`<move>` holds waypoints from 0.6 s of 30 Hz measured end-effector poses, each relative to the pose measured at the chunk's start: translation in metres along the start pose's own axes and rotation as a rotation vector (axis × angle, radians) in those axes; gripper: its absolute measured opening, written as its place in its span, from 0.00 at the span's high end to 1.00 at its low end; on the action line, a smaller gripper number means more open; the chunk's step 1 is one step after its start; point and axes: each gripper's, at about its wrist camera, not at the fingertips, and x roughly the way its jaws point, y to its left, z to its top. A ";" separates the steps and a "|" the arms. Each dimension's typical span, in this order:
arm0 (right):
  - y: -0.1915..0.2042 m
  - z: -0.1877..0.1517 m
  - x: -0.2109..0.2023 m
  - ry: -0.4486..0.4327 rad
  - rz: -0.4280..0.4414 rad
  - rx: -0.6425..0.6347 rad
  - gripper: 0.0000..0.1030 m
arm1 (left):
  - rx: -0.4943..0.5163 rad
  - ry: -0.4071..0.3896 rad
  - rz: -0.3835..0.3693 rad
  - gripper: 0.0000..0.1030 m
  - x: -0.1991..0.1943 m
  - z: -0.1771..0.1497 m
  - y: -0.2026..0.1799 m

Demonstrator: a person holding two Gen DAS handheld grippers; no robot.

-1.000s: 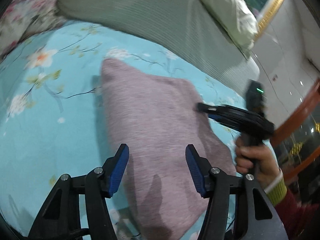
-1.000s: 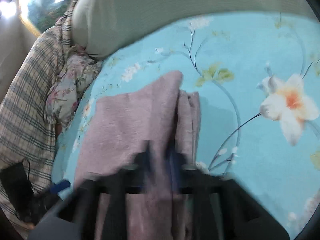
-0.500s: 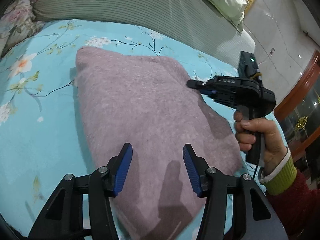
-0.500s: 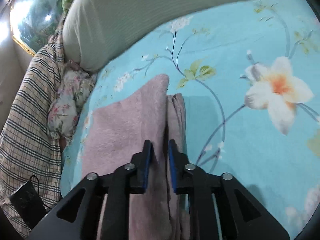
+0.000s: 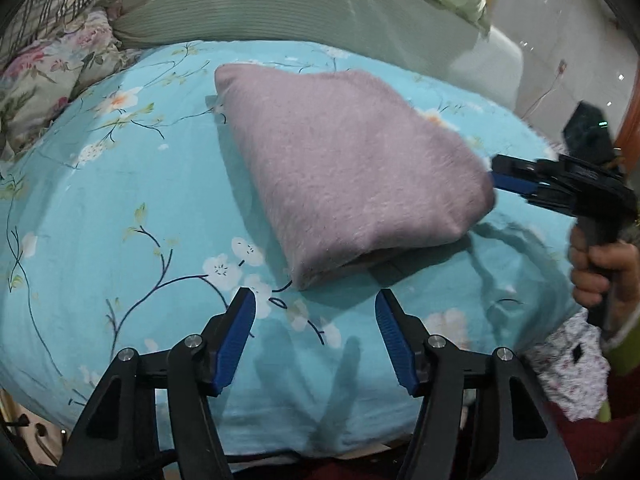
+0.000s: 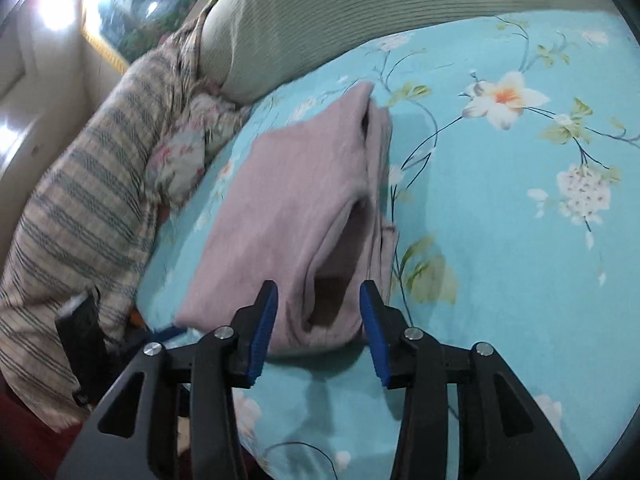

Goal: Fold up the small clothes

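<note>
A folded mauve fleece garment [image 5: 352,168] lies on the blue floral bedsheet [image 5: 120,220]. My left gripper [image 5: 316,324] is open and empty, just in front of the garment's near corner. In the right wrist view the garment [image 6: 296,208] shows its layered open edge facing me. My right gripper [image 6: 319,312] is open, its blue pads on either side of that near edge without holding it. It also shows in the left wrist view [image 5: 520,182] at the garment's right corner.
A green ribbed bolster [image 5: 280,4] runs along the back of the bed. A floral pillow [image 5: 44,76] and a plaid cloth [image 6: 80,208] lie at the left. A small floral cloth [image 5: 568,364] lies at the bed's right edge.
My right gripper has opened and let go of the garment's edge. My left gripper has pulled back off the garment towards the bed's front. The garment now lies flat.
</note>
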 end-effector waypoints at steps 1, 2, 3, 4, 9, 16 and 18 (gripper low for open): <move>0.004 0.000 0.003 0.000 0.005 -0.010 0.53 | 0.001 -0.012 0.033 0.39 0.005 0.002 -0.003; 0.005 -0.001 0.006 0.002 0.009 -0.018 0.53 | -0.002 -0.019 0.053 0.39 0.008 0.004 -0.003; 0.007 -0.001 0.010 0.008 0.010 -0.026 0.53 | -0.010 -0.023 0.077 0.39 0.013 0.008 -0.003; 0.009 0.000 0.017 0.021 0.006 -0.034 0.53 | -0.023 -0.029 0.092 0.39 0.016 0.012 -0.003; 0.008 0.002 0.038 0.072 0.015 -0.031 0.94 | -0.048 -0.084 0.211 0.47 0.019 0.021 -0.007; 0.003 0.010 0.021 0.023 -0.110 -0.113 0.94 | -0.053 -0.065 0.214 0.88 0.023 0.013 -0.015; -0.005 0.003 0.034 0.075 -0.128 -0.101 0.94 | -0.044 -0.050 0.210 0.88 0.028 0.013 -0.017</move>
